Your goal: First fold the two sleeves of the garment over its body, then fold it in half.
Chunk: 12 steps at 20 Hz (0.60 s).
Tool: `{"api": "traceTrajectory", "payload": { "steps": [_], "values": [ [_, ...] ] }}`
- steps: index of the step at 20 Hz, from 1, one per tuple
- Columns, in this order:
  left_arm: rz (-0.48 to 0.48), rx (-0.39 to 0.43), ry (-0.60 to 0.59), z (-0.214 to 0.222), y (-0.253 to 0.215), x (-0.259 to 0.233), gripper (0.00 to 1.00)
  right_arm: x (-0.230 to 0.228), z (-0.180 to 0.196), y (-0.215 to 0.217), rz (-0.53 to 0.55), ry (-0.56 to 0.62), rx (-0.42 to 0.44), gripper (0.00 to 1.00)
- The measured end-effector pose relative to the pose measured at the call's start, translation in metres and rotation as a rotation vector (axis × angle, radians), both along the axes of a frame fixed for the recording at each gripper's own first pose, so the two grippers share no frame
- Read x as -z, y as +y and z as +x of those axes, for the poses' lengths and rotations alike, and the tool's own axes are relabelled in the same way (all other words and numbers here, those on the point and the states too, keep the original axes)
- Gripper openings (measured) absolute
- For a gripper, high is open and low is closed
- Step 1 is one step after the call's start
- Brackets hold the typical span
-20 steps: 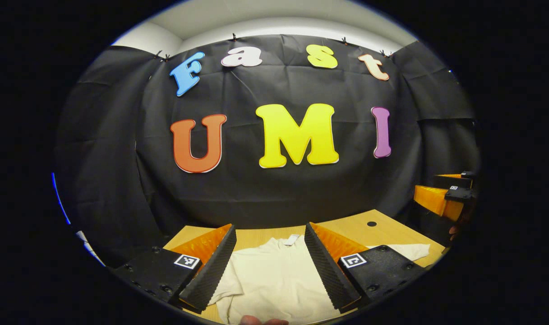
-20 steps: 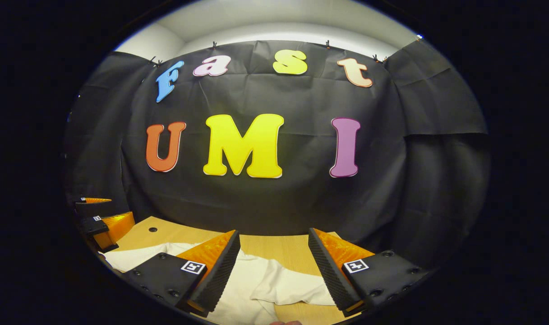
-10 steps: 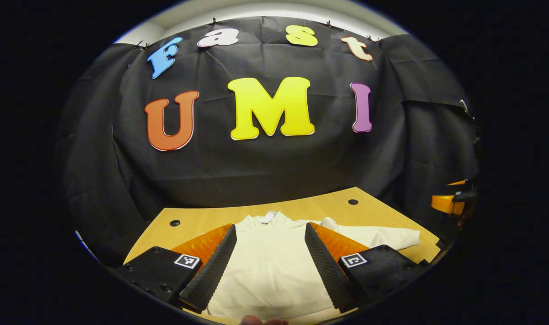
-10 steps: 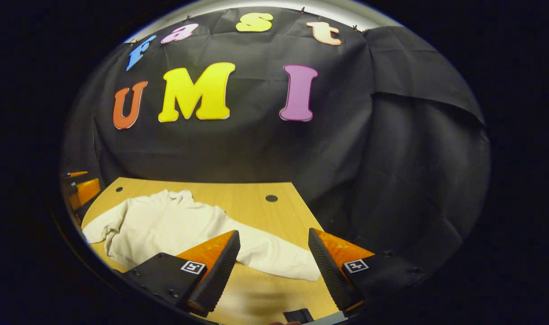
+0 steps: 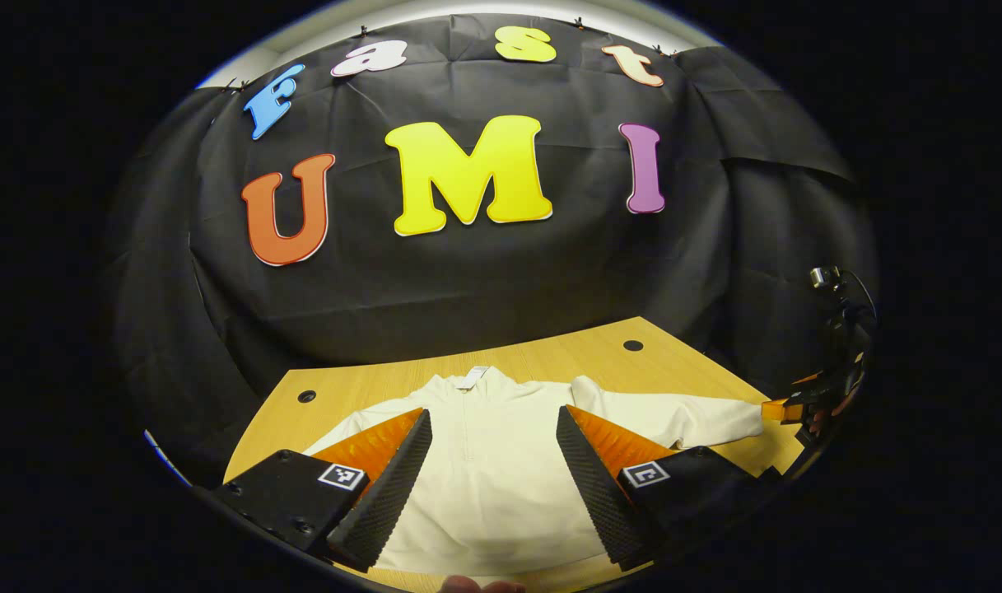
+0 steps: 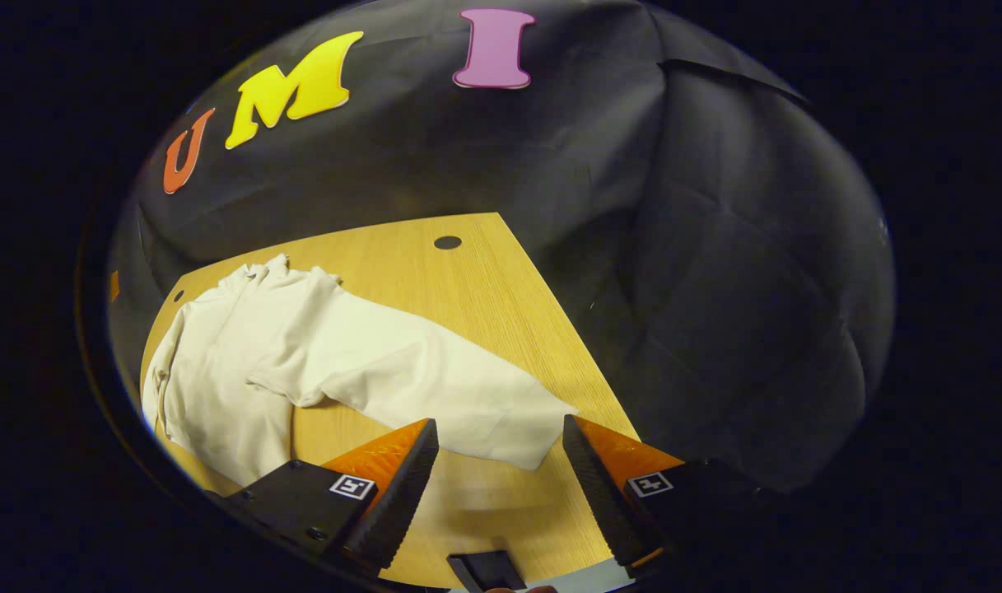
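Note:
A cream long-sleeved garment (image 5: 492, 469) lies flat on the wooden table (image 5: 599, 358), collar toward the booth wall. In the left gripper view my left gripper (image 5: 494, 486) hangs open above the garment's body, and the right sleeve (image 5: 673, 418) stretches out to the right. The right gripper view has the same garment (image 6: 245, 354) at left, with its sleeve (image 6: 435, 395) reaching toward me. My right gripper (image 6: 501, 486) is open just above the sleeve's cuff end (image 6: 521, 432), nothing between its fingers. Part of the right gripper (image 5: 805, 403) peeks in at the far right of the left gripper view.
The table has round cable holes (image 5: 632, 345) (image 5: 306, 396) (image 6: 447, 242) near its back edge. Black cloth walls stand close behind and to the right of the table (image 6: 484, 296). A dark flat object (image 6: 484, 570) sits at the near table edge under the right gripper.
Both grippers rose and tipped down over the table. The garment went from crumpled to spread flat. The right gripper swung rightward and closed in on the right sleeve's cuff.

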<state>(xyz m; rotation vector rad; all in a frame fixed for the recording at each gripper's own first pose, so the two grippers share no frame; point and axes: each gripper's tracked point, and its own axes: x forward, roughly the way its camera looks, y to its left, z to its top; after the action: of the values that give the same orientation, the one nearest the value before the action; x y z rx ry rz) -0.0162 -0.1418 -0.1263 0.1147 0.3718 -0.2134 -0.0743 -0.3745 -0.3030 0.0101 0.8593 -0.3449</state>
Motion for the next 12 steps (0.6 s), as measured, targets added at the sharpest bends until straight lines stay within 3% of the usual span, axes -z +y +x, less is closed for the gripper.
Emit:
{"api": "traceTrajectory", "payload": {
  "steps": [6, 12],
  "values": [
    [0.009, -0.079, 0.037, -0.010, -0.001, 0.009, 0.97, 0.045, 0.013, -0.023, 0.032, 0.092, 0.011, 0.95],
    [0.041, -0.067, 0.021, -0.010, 0.003, 0.005, 0.99, 0.069, 0.013, -0.034, 0.062, 0.134, 0.067, 0.95]
  ]
}}
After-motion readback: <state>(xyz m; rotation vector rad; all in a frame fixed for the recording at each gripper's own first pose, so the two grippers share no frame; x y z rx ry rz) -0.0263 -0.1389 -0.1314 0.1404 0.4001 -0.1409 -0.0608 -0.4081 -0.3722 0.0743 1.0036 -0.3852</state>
